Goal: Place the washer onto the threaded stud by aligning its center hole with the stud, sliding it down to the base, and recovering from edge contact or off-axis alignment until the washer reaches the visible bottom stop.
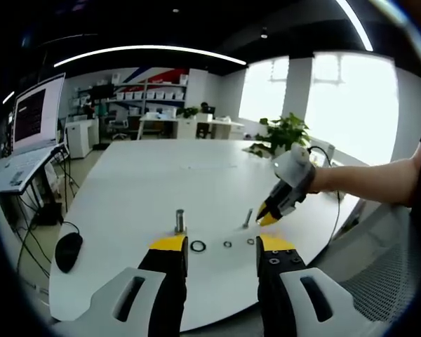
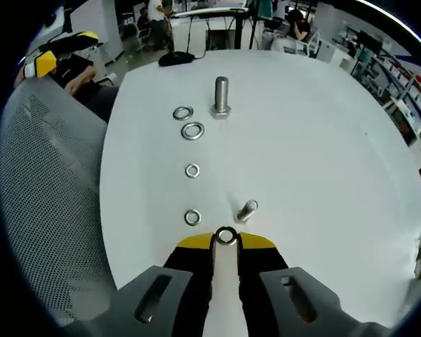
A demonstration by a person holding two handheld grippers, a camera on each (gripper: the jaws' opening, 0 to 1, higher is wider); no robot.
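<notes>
Office white table (image 2: 323,161), no readable writing anywhere, right gripper (image 2: 226,242) pinching a washer (image 2: 226,236) beside small stud (image 2: 247,209), left gripper (image 1: 223,247) spread wide near big stud (image 1: 179,220)

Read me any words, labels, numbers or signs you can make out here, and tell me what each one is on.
No text can be read.
Monitor: lines of on-screen text, too small and blurred to read.
Washers, large stud, small stud, white table, left gripper, right gripper: no visible markings.
</notes>
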